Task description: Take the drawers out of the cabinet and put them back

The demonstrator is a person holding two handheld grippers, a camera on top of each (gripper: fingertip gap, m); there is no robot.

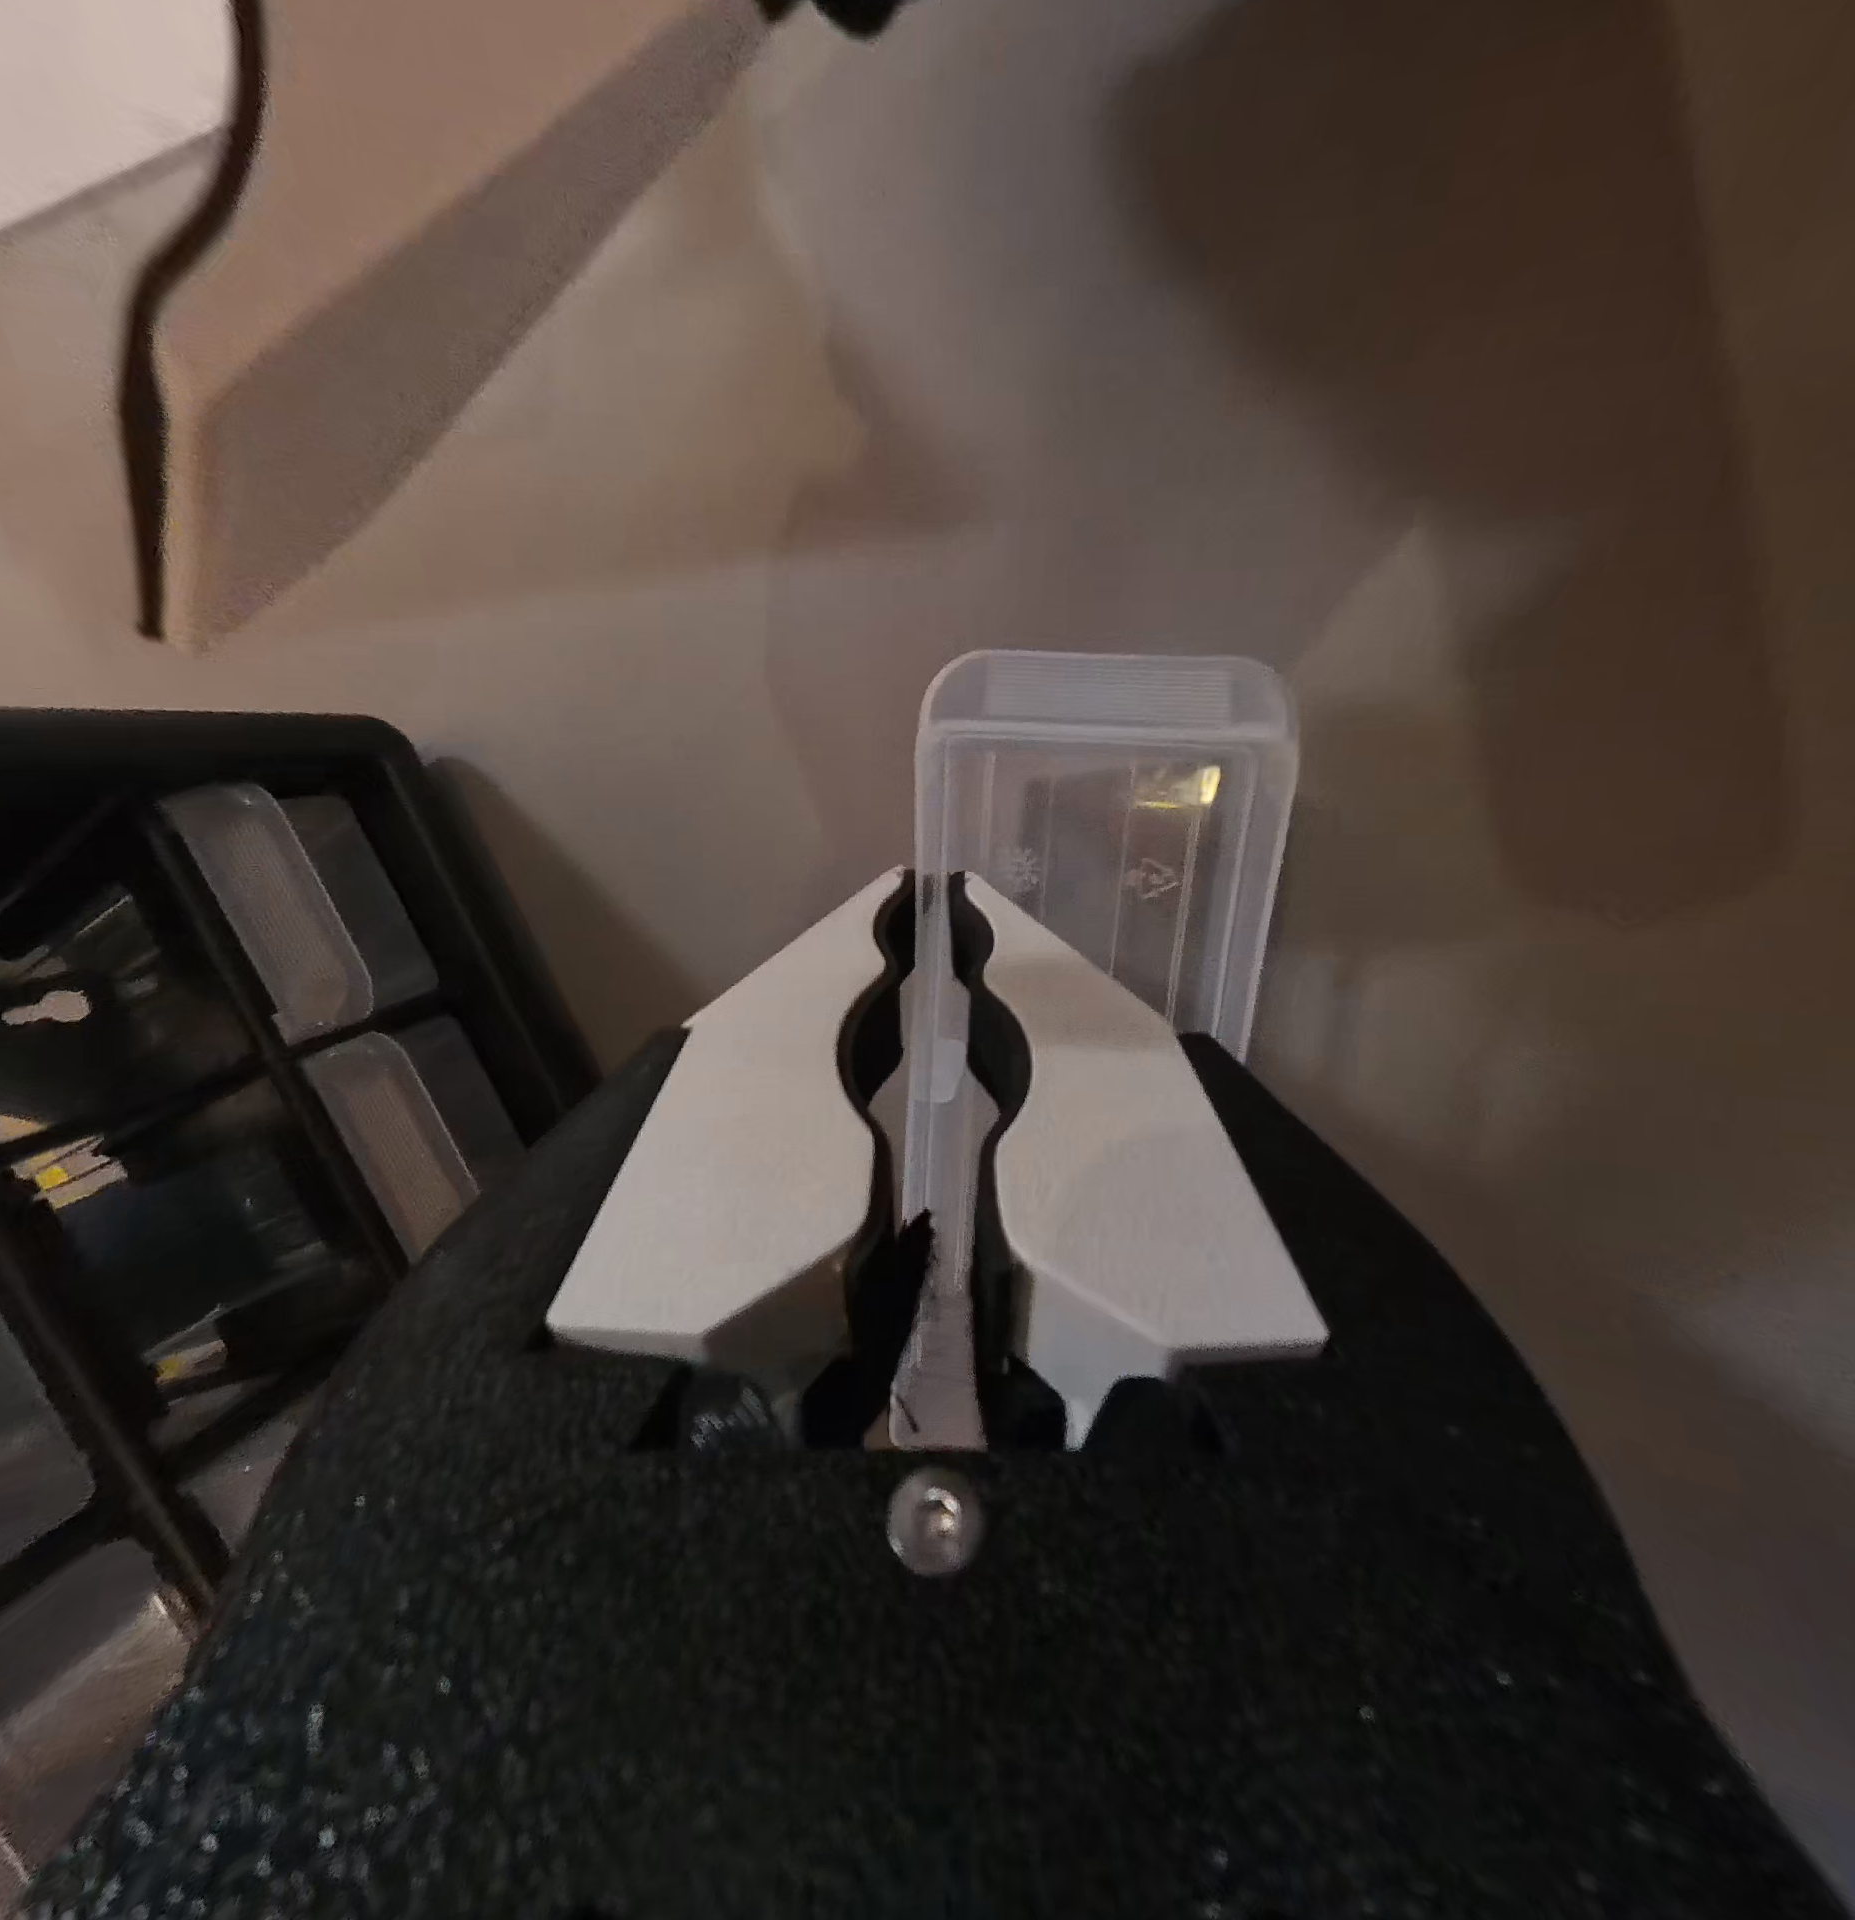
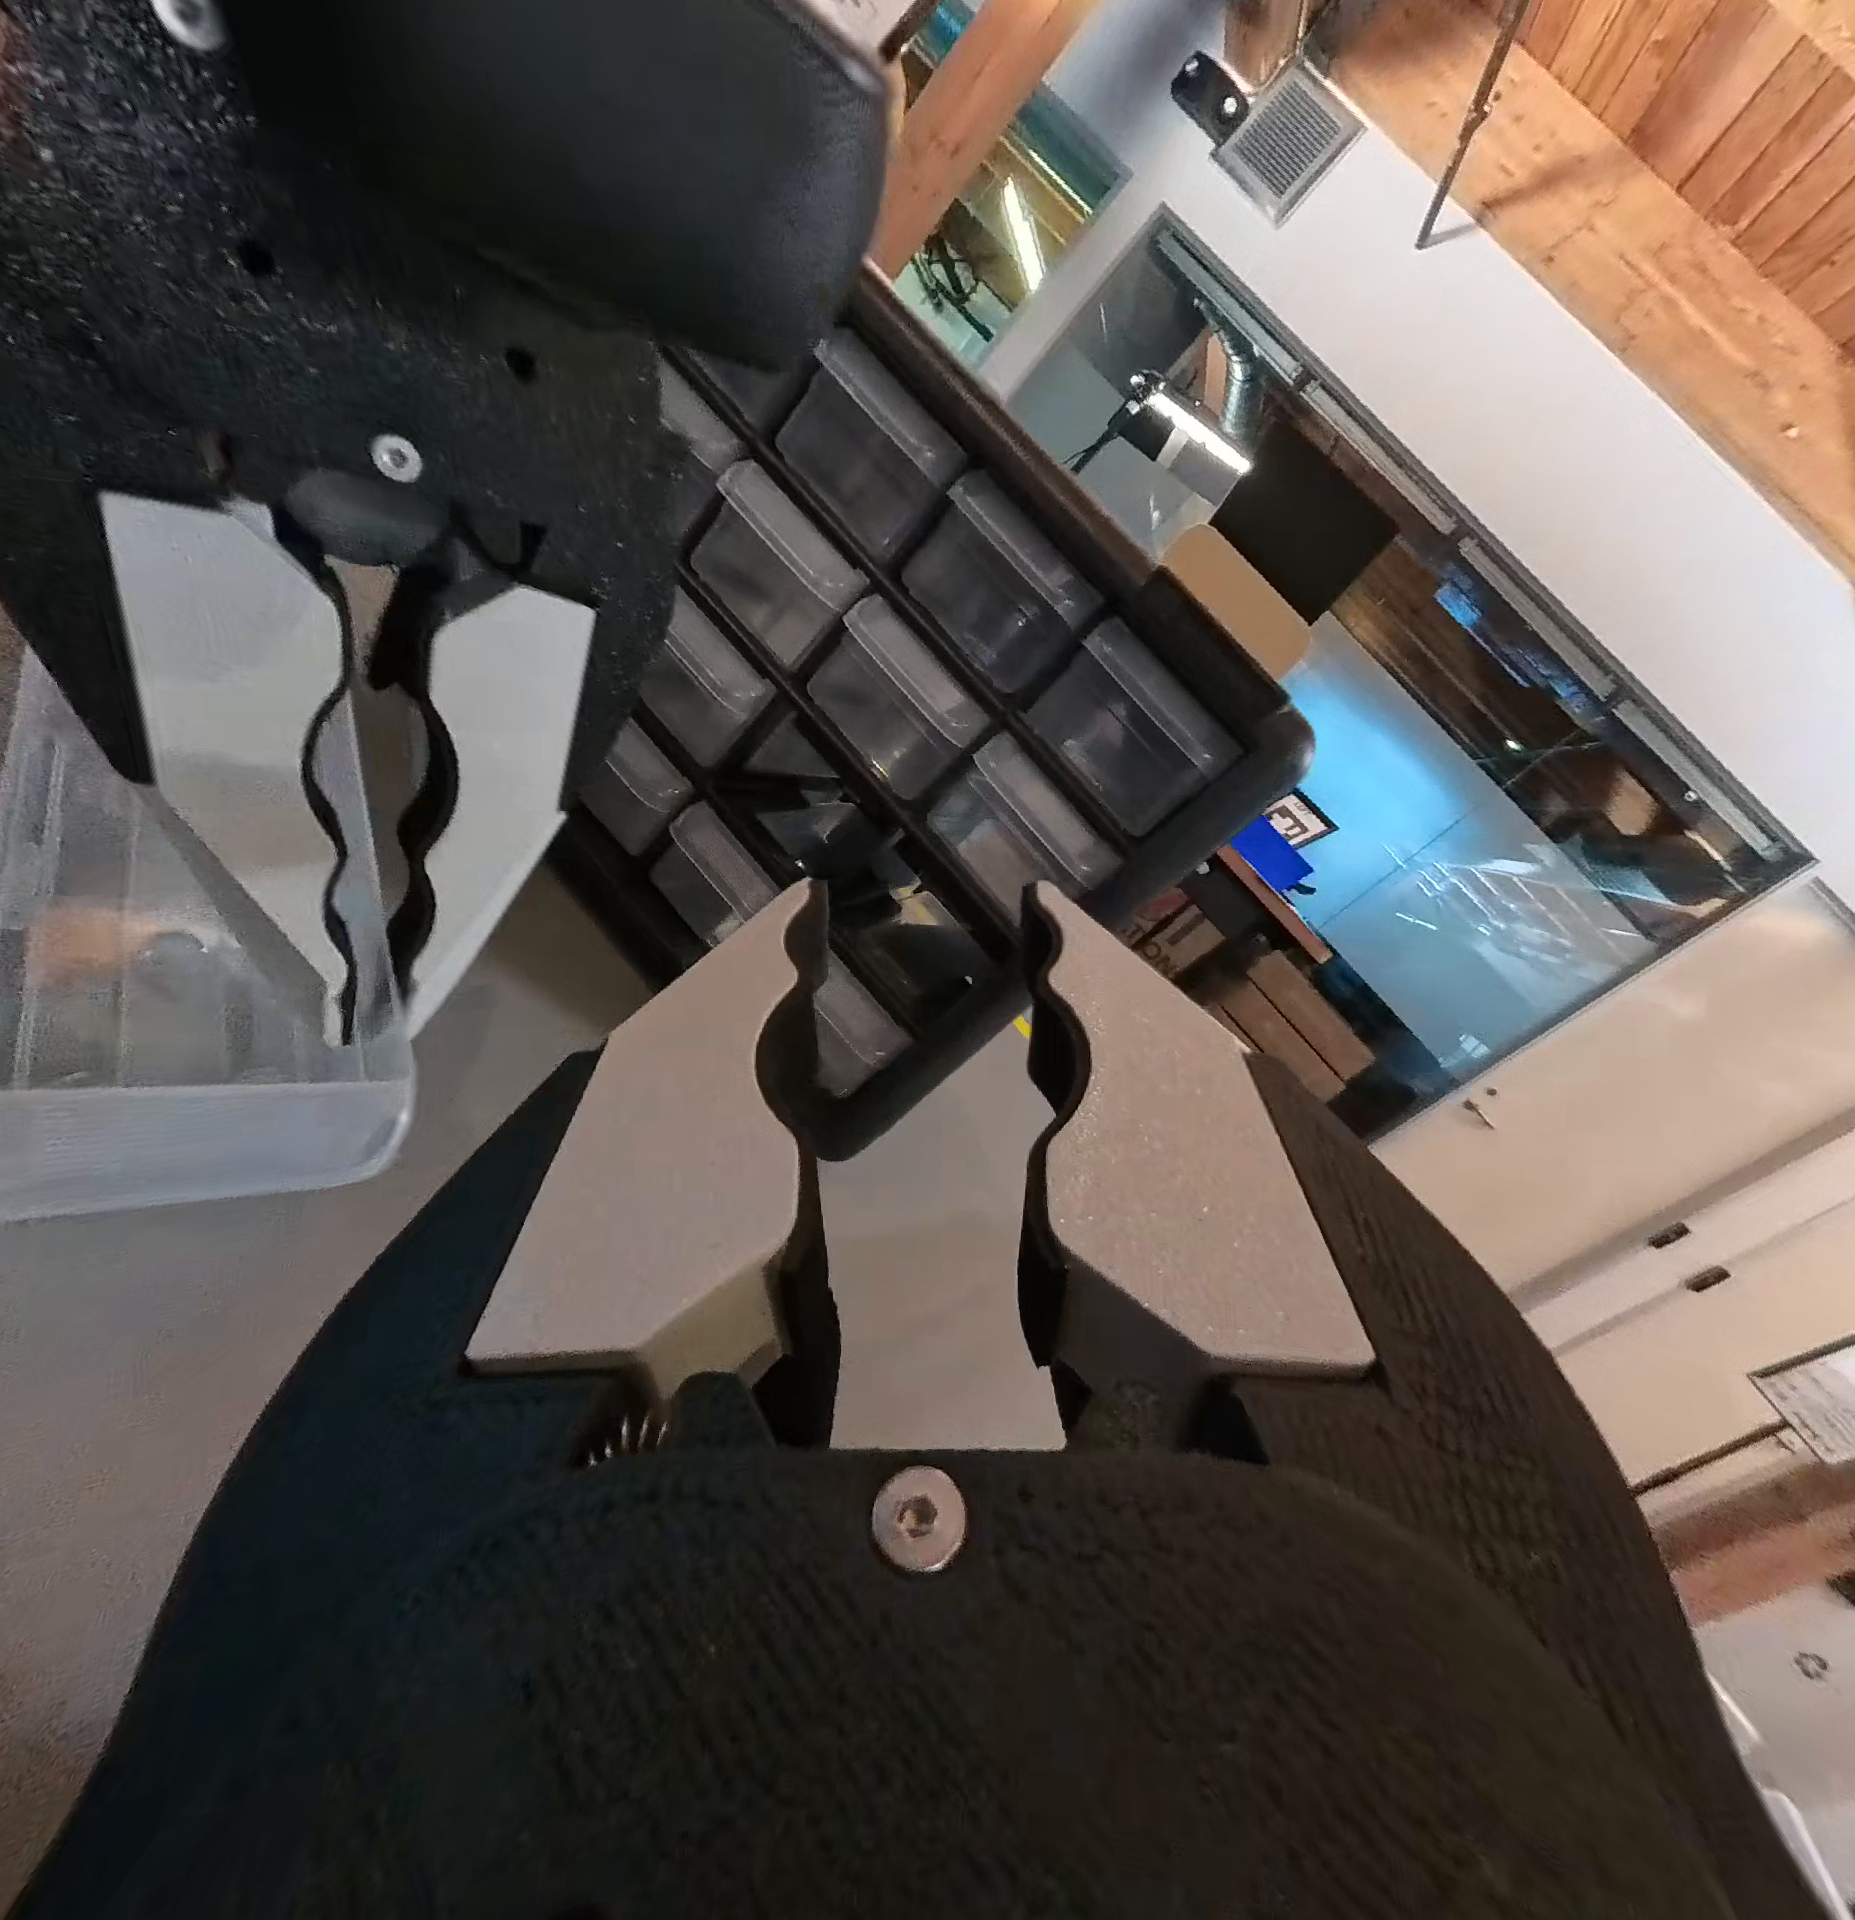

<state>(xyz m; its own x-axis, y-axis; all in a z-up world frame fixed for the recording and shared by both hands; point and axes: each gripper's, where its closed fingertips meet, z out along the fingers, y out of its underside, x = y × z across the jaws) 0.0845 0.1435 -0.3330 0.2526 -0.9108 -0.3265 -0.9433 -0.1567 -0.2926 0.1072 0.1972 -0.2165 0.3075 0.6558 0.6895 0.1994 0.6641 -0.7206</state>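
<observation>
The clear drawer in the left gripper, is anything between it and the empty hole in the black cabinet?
Nothing visible blocks it. The clear drawer, pinched by the left gripper, hangs beside the black cabinet. The right gripper sits open in front of the empty slot, so it may need to move aside.

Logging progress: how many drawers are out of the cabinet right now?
1: the clear drawer, its wall pinched in the left gripper, held clear of the cabinet. Others may lie outside both views.
</observation>
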